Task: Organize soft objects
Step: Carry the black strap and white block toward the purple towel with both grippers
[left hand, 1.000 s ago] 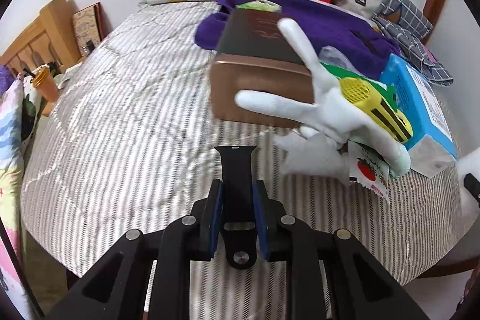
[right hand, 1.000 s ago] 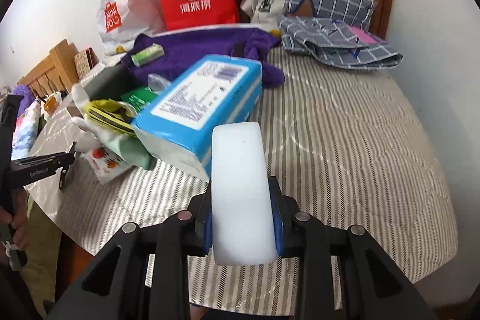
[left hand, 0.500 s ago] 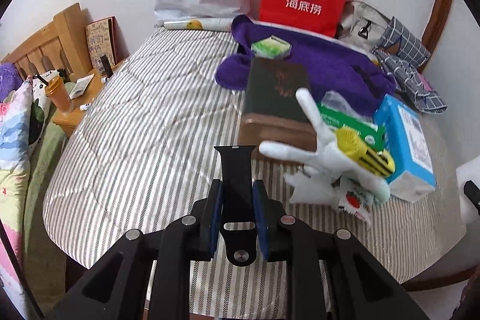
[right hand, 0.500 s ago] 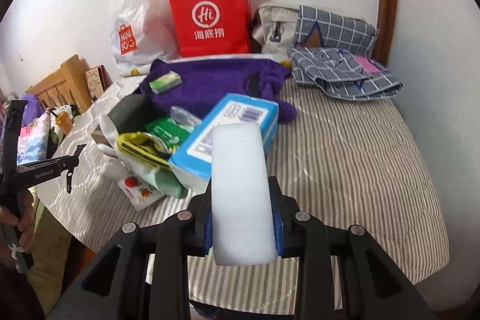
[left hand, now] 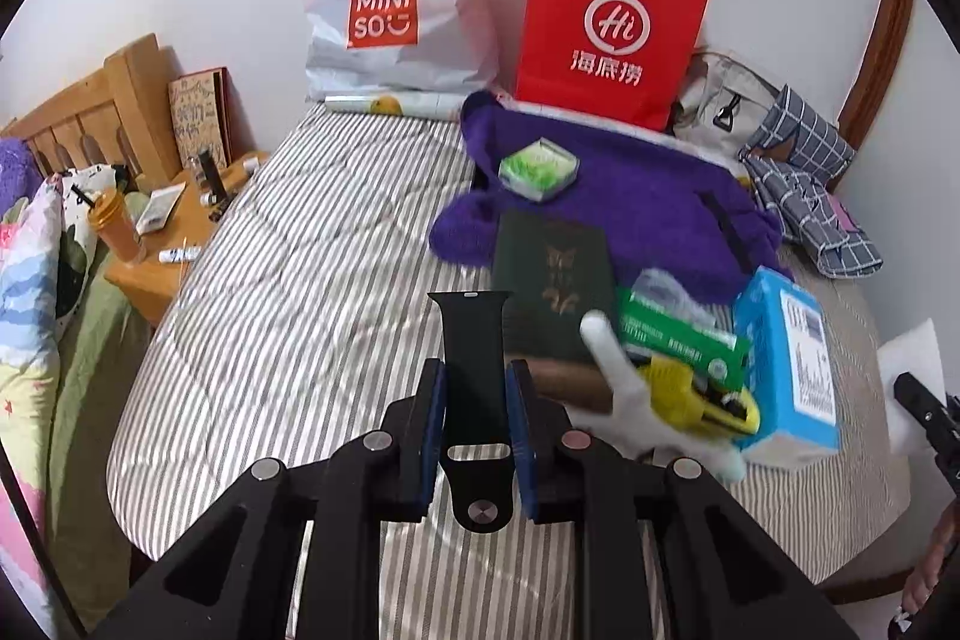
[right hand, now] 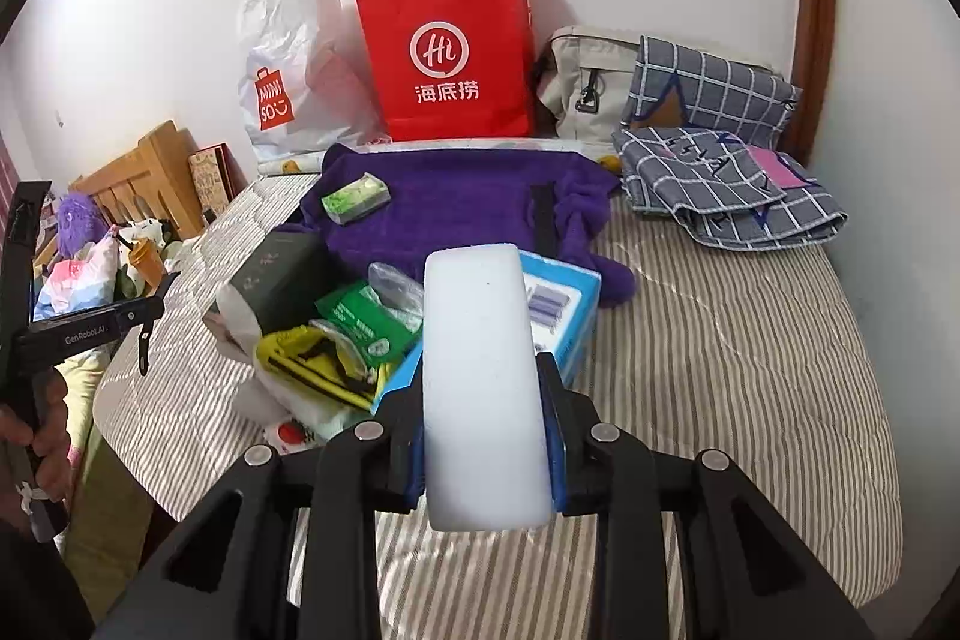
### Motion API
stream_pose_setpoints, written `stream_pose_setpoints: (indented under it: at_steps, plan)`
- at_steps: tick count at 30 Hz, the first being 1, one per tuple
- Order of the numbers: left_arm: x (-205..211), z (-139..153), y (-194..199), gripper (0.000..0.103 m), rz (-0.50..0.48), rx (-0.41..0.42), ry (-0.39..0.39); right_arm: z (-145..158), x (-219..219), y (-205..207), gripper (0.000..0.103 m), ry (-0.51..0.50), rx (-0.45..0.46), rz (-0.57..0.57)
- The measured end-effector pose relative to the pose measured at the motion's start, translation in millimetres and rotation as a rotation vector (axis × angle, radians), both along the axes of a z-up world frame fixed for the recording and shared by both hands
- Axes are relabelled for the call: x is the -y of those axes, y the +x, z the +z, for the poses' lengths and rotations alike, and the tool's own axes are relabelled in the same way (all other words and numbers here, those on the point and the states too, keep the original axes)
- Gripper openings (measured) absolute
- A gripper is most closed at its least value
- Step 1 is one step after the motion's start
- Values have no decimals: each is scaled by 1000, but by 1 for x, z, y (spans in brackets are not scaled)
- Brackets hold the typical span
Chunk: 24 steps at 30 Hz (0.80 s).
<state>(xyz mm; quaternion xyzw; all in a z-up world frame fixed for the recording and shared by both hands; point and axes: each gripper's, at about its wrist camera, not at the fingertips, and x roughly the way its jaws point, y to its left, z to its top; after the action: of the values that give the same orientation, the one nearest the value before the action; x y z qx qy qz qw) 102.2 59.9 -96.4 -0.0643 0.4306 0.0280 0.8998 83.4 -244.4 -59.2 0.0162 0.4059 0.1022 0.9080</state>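
Note:
My left gripper [left hand: 475,406] is shut on a black rubber watch strap [left hand: 474,352] and holds it above the striped bed [left hand: 288,304]. My right gripper [right hand: 485,400] is shut on a white foam block [right hand: 480,376], held above the bed's near edge. A pile lies mid-bed: a white glove [left hand: 624,400], a yellow-black item [left hand: 690,394], a green packet [left hand: 678,334], a blue tissue pack [left hand: 792,358], a dark green box [left hand: 555,292] and a purple towel [left hand: 636,196] with a small green tissue pack [left hand: 537,167] on it.
A red paper bag [left hand: 609,34] and a white Miniso bag [left hand: 390,10] stand against the far wall. Grey checked cloths [right hand: 720,172] and a beige bag [right hand: 582,82] lie at the back right. A wooden bedside stand [left hand: 168,244] with a cup is on the left.
Both grippers have pulled back and risen from the pile, so more of the bed and wall shows. Each keeps its hold on its object.

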Motion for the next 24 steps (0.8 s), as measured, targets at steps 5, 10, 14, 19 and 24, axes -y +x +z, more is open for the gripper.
stream_pose_setpoints:
  at_steps: [5, 10, 14, 19, 24]
  plan:
    - [6, 12, 19, 20, -13, 17, -1, 8, -2, 21, 30, -3, 4, 3]
    - [11, 21, 40, 20, -33, 32, 0, 15, -6, 42, 30, -7, 1, 4]
    - [15, 27, 56, 20, -47, 43, 0, 20, -10, 58, 30, -14, 8, 5]
    - [17, 35, 77, 20, -60, 55, 7, 25, -15, 83, 30, -2, 9, 8]
    - [16, 38, 99, 20, -65, 55, 16, 26, -20, 106, 30, 1, 10, 7]
